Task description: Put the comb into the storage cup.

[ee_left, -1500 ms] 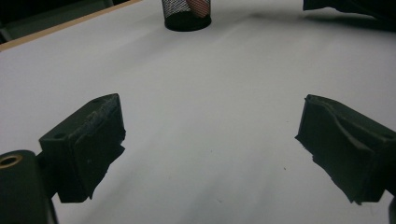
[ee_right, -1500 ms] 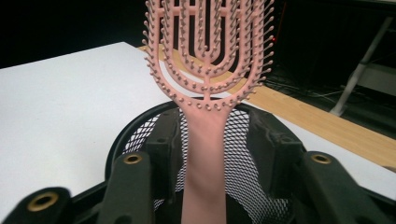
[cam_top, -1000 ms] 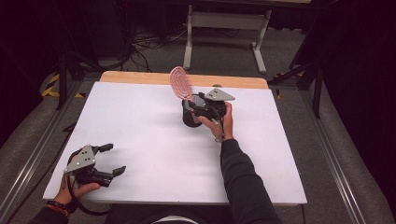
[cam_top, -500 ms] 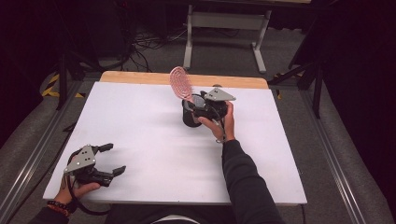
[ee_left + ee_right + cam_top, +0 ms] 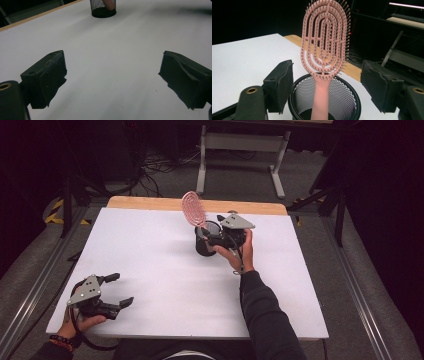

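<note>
Right gripper [image 5: 325,92]: jaws spread wide, one on each side of the brush handle, neither touching it; nothing pinched. In the high view the right gripper [image 5: 220,236] sits at the far middle of the table [image 5: 150,265], right at the rim of the cup. Pink hairbrush [image 5: 325,45] stands handle-down in the black mesh cup [image 5: 344,100], head rising well clear of the rim and leaning a little; from above the hairbrush [image 5: 191,208] tilts toward the far-left. The mesh cup [image 5: 202,242] stands upright on the white top; besides the brush handle, nothing else can be made out inside it. Judgement: the brush looks already placed in the cup, with the release made; what seems left is to draw the right gripper back without knocking the handle or tipping the cup. Left gripper [image 5: 115,290]: jaws also spread, empty, resting at the near-left corner, well apart from the cup. Its own view looks across bare table to the cup [image 5: 103,8] far off.
</note>
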The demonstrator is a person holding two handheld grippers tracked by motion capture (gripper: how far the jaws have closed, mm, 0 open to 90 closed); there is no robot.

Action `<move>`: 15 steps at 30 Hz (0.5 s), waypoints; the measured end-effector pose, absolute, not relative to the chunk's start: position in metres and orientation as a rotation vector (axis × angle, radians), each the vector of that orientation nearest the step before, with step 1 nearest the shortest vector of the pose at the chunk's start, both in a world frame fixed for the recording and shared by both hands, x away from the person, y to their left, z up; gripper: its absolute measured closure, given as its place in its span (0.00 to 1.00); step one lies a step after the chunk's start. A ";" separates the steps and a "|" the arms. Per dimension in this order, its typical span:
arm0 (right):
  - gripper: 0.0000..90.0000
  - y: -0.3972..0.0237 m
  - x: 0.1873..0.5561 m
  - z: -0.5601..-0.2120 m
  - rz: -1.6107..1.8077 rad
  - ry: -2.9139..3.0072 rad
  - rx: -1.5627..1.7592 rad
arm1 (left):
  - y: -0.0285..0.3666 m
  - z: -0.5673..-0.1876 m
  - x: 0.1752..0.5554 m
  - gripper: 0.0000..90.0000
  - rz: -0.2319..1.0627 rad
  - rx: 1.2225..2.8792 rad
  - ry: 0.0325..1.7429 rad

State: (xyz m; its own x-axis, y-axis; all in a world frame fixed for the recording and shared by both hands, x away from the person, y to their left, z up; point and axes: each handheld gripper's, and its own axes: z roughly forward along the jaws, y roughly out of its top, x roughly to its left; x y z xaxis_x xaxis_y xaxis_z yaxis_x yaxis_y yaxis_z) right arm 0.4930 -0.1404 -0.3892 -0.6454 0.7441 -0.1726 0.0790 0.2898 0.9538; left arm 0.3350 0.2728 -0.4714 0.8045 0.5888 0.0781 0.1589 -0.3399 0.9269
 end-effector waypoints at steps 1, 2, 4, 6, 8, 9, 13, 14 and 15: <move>0.30 -0.140 0.492 -0.388 1.385 1.941 0.724 | 0.273 -0.471 0.335 0.09 0.494 1.895 0.564; 0.30 -0.140 0.491 -0.387 1.387 1.941 0.720 | 0.273 -0.471 0.335 0.09 0.492 1.891 0.563; 0.29 -0.140 0.488 -0.385 1.390 1.933 0.709 | 0.273 -0.470 0.334 0.09 0.499 1.897 0.560; 0.29 -0.140 0.486 -0.383 1.402 1.926 0.703 | 0.273 -0.470 0.334 0.09 0.498 1.896 0.561; 0.29 -0.140 0.483 -0.381 1.422 1.922 0.699 | 0.273 -0.470 0.333 0.09 0.497 1.898 0.560; 0.29 -0.140 0.483 -0.381 1.422 1.922 0.699 | 0.273 -0.470 0.333 0.09 0.497 1.898 0.560; 0.28 -0.142 0.478 -0.378 1.428 1.906 0.680 | 0.273 -0.471 0.333 0.09 0.491 1.895 0.557; 0.28 -0.143 0.477 -0.377 1.424 1.899 0.681 | 0.273 -0.471 0.333 0.09 0.491 1.895 0.557; 0.28 -0.143 0.477 -0.377 1.424 1.899 0.681 | 0.273 -0.471 0.333 0.09 0.491 1.895 0.557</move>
State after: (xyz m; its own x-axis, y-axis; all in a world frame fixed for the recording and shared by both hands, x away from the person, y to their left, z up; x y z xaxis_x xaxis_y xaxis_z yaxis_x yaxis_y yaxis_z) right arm 0.4768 -0.1427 -0.3774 -0.6467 0.7372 -0.1955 0.0190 0.2718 0.9622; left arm 0.3331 0.2732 -0.4706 0.8072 0.5846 0.0809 0.1529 -0.3395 0.9281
